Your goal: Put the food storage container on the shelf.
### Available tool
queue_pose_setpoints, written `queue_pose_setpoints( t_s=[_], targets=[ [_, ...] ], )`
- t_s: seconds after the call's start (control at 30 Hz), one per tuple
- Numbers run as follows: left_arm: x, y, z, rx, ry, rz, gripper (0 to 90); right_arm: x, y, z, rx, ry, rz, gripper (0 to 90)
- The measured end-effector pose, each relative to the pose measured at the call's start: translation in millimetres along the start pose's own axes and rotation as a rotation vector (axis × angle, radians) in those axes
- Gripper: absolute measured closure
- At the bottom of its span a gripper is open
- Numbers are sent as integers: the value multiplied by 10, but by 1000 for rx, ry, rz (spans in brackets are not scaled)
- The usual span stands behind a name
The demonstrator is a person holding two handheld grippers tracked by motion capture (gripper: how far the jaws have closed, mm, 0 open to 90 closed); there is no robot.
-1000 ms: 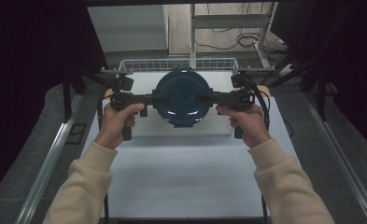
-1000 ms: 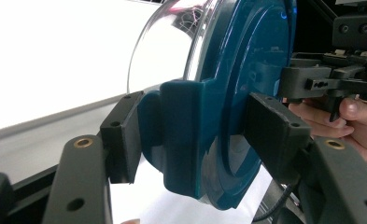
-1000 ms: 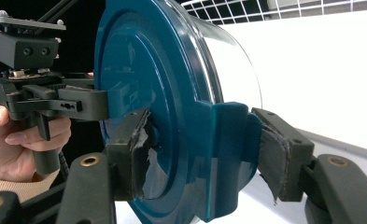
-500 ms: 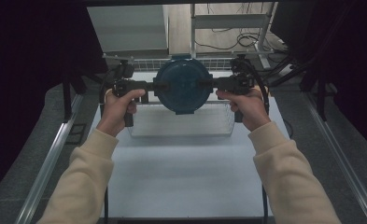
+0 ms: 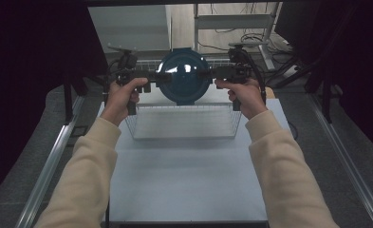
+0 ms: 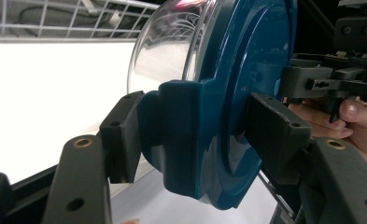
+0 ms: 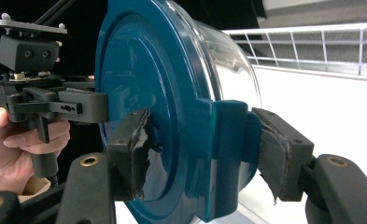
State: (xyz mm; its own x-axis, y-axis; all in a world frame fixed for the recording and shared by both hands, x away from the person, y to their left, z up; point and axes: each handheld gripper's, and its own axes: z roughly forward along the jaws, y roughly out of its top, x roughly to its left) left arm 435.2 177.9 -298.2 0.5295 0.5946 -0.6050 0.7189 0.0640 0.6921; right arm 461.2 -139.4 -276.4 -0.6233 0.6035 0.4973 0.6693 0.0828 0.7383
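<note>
A round container [image 5: 183, 76] with a dark blue lid and a clear glass bowl hangs in the air between the two grippers, tipped so that its blue lid faces the person and the glass body points away toward the far side of the table. It is over the far edge of a wire basket [image 5: 184, 124] that stands on the white table [image 5: 184, 185].

The left gripper [image 5: 159, 77] is clenched on the blue clip tab at the container's left side. In the left gripper view [image 6: 195, 135], one black pad presses the clip on the glass side and the other presses the flat face of the lid, with the tab sandwiched tight between them.

The right gripper [image 5: 204, 73] grasps the matching clip tab at the opposite side. In the right gripper view [image 7: 204, 149], its pads, worn and peeling at the edges, squeeze the tab from both faces, one on the lid face and one on the glass side.

Each gripper is held level, pointing inward at the other, so the container is pinched from both sides along one line. The left hand [image 5: 122, 92] and the right hand [image 5: 245, 95] grip the handles below the bodies, with cream sleeves [image 5: 87, 166] running back toward the near edge. Beyond the jaws in both gripper views, the basket's wire rim [image 7: 312, 42] crosses behind the glass.
</note>
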Motion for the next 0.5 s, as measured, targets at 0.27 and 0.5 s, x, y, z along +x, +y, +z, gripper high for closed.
queue_pose_setpoints(
  t_s=[0.27, 0.5],
  targets=[
    [194, -36, 105, 22, 0, -55, 383, -113, -24, 145, 35, -9, 26, 397],
    [303, 27, 176, -1, -13, -105, 376, -231, 15, 221, 17, -1, 117, 391]
  ],
)
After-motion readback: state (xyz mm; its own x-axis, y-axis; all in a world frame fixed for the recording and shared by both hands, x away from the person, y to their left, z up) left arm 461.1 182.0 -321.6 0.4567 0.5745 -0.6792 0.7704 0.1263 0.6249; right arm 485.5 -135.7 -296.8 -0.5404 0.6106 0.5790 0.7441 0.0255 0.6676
